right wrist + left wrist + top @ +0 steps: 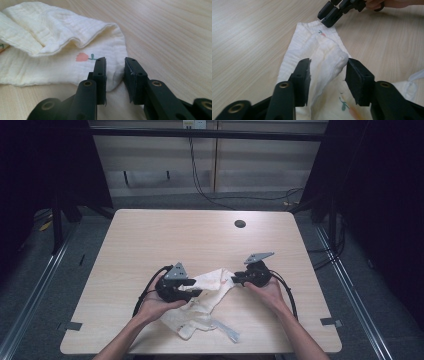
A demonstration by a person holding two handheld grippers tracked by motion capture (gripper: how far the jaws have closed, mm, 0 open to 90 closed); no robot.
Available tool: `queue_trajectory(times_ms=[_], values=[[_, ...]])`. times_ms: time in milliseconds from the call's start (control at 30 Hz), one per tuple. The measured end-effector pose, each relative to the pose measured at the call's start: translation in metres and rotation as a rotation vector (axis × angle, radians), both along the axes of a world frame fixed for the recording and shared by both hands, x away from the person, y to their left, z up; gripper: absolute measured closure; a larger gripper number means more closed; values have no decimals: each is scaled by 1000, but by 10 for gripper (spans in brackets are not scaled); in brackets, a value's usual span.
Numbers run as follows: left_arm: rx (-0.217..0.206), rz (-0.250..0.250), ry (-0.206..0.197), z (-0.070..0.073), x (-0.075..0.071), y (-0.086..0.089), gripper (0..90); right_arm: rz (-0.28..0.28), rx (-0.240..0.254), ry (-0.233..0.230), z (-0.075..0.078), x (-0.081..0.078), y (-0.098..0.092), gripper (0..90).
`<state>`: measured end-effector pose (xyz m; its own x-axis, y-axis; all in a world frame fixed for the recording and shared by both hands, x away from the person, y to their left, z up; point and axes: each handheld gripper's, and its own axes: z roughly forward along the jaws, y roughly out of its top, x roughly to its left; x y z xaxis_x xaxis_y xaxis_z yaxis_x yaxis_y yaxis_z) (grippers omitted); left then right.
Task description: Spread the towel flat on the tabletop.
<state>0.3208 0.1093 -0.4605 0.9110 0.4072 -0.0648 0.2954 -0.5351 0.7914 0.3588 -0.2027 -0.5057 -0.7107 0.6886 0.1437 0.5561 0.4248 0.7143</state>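
Lying crumpled near the front edge of the pale wooden surface point(150, 235), a little left of its middle: a cream-white crinkled muslin cloth point(202, 302) printed with small red-and-green motifs, one pale strap trailing toward the front edge.

Gathering stage, by the look of it: taking hold of two points of the cloth before spreading or folding.

Left gripper point(192, 287) over the cloth's left part, fingers point(302, 77) apart, straddling a raised fold in the left gripper view; fold touching the inner face of the right-hand finger, not yet squeezed from both sides.

Right gripper point(235, 280) at the cloth's corner nearest the right edge, fingers point(101, 75) narrowly apart around that corner; whether already pinching, cannot tell.

Next, probably: closing both pairs fully on the fabric, then lifting and drawing apart. Needed: a bite deep enough that the thin corner does not slip out.
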Motion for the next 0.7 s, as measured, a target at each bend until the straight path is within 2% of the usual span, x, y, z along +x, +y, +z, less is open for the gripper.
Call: queue_trajectory(times_ms=[33,100,167,200,267,367,467,500,667,700], values=[[0,0,0,0,0,0,646,0,0,0,0,0,0,739],[1,7,4,-1,1,0,666,-2,-3,-2,0,0,-1,771],[-3,0,16,-3,4,1,736,-6,14,6,-1,-1,0,820],[-25,9,31,-1,7,4,809,-10,6,3,-1,-2,2,851],[-42,6,36,1,8,7,866,-14,6,8,-1,-3,4,869],[-63,7,41,5,8,14,878,-3,13,3,0,-4,4,877],[-79,3,42,7,8,17,879,0,49,-9,6,-8,3,879],[-105,8,46,9,9,21,880,4,54,-12,8,-10,3,879],[-123,22,46,11,10,28,881,11,74,-18,13,-13,1,880],[-124,25,46,12,10,29,881,14,89,-31,16,-14,-2,880]])
